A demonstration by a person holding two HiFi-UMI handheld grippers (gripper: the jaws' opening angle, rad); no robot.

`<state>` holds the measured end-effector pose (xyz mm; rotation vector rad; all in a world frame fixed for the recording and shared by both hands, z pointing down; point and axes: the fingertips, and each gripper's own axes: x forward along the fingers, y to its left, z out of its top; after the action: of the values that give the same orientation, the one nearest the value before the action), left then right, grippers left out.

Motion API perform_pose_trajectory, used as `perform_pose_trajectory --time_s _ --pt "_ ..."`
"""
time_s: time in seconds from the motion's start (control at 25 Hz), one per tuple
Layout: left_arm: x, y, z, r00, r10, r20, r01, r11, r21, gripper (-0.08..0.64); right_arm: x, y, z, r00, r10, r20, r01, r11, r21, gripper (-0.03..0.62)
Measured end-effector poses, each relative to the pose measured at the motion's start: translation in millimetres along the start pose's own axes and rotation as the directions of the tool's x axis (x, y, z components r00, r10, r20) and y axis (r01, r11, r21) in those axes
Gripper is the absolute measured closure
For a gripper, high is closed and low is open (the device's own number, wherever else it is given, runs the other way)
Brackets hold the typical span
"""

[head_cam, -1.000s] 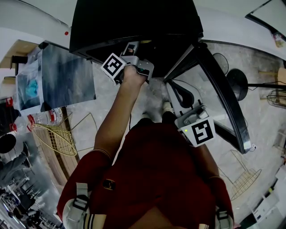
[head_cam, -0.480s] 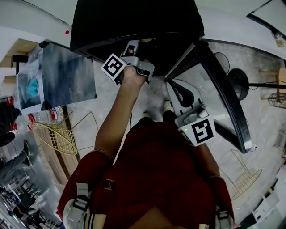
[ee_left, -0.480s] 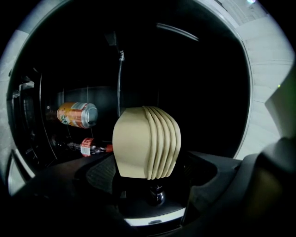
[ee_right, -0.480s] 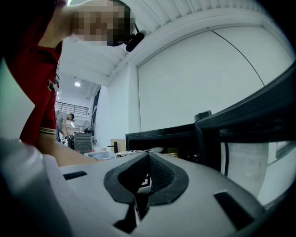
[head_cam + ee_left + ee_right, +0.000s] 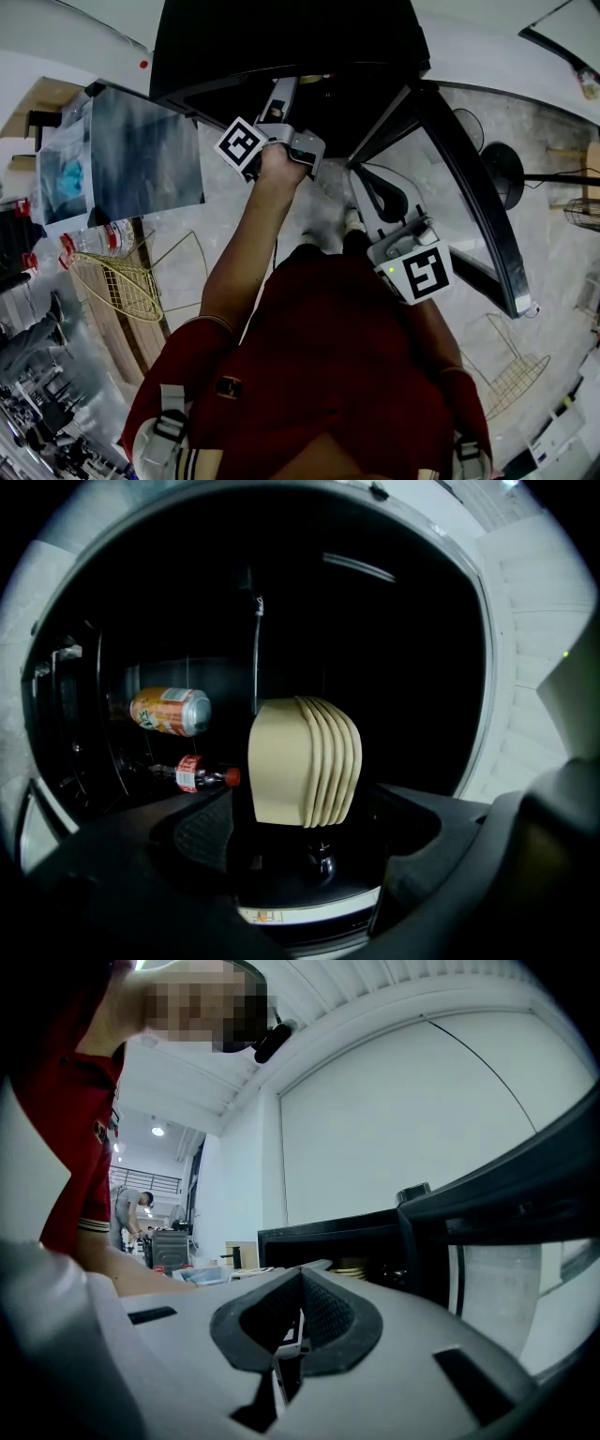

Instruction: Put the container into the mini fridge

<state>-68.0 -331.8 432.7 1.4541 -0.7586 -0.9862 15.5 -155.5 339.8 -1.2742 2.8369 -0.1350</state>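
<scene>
Head view: left gripper [image 5: 279, 98] reaches into open mini fridge [image 5: 281, 47].
Left gripper view: jaws wide apart, clear of beige container [image 5: 305, 761] standing inside. Looks like release step. Next, I back straight out without nudging it.
Right gripper view: right gripper [image 5: 286, 1335] closed, empty.

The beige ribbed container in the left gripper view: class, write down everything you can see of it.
The container is beige and matt, plastic by its look, with a flat left face, curved ridges down its right side and a rounded top. It stands upright inside the dark mini fridge, just above a glossy dark knob; whether they touch is unclear. The left gripper has its jaws wide apart on either side, neither pressing on it.
</scene>
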Motion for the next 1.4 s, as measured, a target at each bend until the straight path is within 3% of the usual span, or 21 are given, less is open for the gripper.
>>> perform_pose_trajectory --time_s 0.48,0.88,1.2,1.4 --pt "-32.0 -2.8 -11.5 1.0 -0.003 -0.006 0.003 1.0 -0.007 0.135 -4.4 8.2 -3.4 1.0 0.015 -0.006 -0.015 1.0 0.011 0.592" --pt "-63.0 -29.7 -35.9 0.995 -0.074 -0.072 0.076 0.997 0.023 0.138 -14.6 13.0 -3.3 1.0 0.017 0.005 -0.017 0.999 0.03 0.592" --pt "-93.0 -53.2 -55.9 0.984 -0.105 -0.146 0.123 0.984 0.125 0.178 -21.4 21.3 -2.7 1.0 0.022 0.008 -0.023 0.999 0.043 0.592" --pt "-112.0 -63.6 -66.8 0.977 -0.088 -0.194 0.137 0.956 0.258 0.28 -25.7 25.1 -6.9 0.999 0.031 0.013 -0.032 0.998 0.054 0.592"
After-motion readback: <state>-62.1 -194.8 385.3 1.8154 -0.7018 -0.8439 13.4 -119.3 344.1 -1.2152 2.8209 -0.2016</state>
